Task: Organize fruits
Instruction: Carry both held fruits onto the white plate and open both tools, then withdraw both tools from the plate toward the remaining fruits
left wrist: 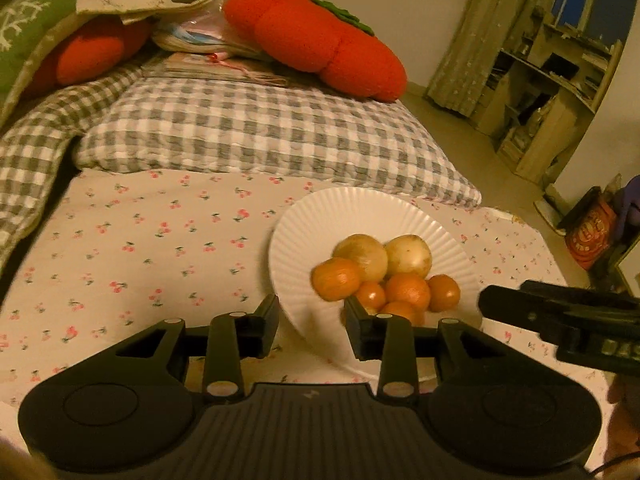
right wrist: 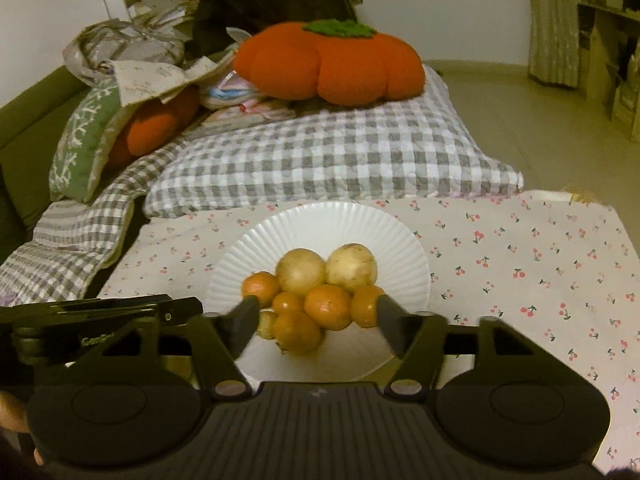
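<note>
Where the fruits (right wrist: 316,296) are concerned, all lie heaped together on the white fluted plate (right wrist: 320,224), which rests on the cherry-print sheet (right wrist: 520,264). Two pale yellow round fruits (right wrist: 326,270) occupy the far side of the heap, touching each other; the orange fruits (right wrist: 328,306) are packed against them on the near side, with one orange fruit (left wrist: 336,279) at the heap's left edge in the left wrist view. The right gripper (right wrist: 316,326) is positioned low over the near side of the plate with its jaws spread wide, one finger at each flank of the heap and nothing clamped between them. The left gripper (left wrist: 312,328) is beside it at the plate's near-left rim, jaws likewise apart and holding nothing; its right finger overlaps the nearest orange fruits in the view, and contact cannot be confirmed. Behind the plate lies a grey checked pillow (right wrist: 340,160), and on it a large orange pumpkin-shaped cushion (right wrist: 328,64) with a green top. A green patterned cushion (right wrist: 84,136) lies further left.
</note>
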`<state>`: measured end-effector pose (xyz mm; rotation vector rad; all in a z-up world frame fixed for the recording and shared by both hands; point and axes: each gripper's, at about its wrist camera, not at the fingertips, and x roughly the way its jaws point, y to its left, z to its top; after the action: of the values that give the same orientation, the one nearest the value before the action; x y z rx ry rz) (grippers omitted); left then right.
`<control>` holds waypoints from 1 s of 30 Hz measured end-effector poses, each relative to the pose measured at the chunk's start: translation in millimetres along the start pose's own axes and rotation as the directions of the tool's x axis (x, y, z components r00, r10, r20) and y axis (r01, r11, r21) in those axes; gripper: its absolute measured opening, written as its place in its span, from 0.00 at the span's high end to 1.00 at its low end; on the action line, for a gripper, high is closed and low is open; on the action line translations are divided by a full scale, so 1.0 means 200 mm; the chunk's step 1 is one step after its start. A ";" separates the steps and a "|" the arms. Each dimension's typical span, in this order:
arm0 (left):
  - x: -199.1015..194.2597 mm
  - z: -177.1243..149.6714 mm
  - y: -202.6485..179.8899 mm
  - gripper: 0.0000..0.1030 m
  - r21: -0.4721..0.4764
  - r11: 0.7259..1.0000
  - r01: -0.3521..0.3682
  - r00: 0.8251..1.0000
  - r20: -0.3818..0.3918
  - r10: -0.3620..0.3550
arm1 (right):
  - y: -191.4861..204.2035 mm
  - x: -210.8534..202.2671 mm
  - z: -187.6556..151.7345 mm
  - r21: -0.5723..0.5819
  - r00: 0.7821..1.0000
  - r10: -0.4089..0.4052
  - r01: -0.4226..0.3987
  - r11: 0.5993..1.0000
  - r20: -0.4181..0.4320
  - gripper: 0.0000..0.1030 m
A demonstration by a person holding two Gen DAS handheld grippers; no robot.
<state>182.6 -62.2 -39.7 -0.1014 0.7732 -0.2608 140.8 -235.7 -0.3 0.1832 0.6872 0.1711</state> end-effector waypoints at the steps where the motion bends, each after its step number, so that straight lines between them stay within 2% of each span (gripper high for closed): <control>1: -0.01 -0.01 0.00 0.77 0.008 1.000 -0.009 1.000 -0.001 0.009 | 0.01 -0.01 0.00 0.000 1.000 0.004 -0.004 1.000 0.002 0.35; 5: -0.08 -0.02 0.01 0.67 0.040 0.998 -0.042 0.999 0.013 0.041 | 0.01 -0.03 -0.02 0.023 1.000 0.008 -0.008 1.000 0.016 0.25; 11: -0.15 -0.04 0.01 0.54 0.072 0.992 -0.106 0.994 0.039 0.103 | 0.06 -0.06 -0.06 -0.002 1.000 0.015 -0.015 1.000 0.028 0.11; 15: -0.18 -0.06 0.02 0.42 0.083 0.987 -0.140 0.990 0.047 0.136 | 0.10 -0.07 -0.08 -0.034 0.998 0.026 -0.024 0.999 0.057 0.01; 20: -0.20 -0.09 0.07 0.30 0.077 0.980 -0.184 0.983 0.043 0.181 | 0.15 -0.06 -0.11 -0.070 0.999 0.033 -0.031 0.997 0.033 0.00; 24: -0.21 -0.11 0.11 0.26 0.059 0.978 -0.202 0.979 0.024 0.201 | 0.18 -0.05 -0.13 -0.093 0.999 0.018 -0.016 0.996 0.030 0.00; 30: -0.23 -0.12 0.17 0.18 0.040 0.975 -0.219 0.976 0.009 0.219 | 0.20 -0.03 -0.15 -0.073 0.999 0.033 -0.034 0.997 -0.010 0.00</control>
<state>141.2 -18.0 -32.4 0.0220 0.7677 -0.0661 113.0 -195.0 -10.7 0.1241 0.6859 0.2288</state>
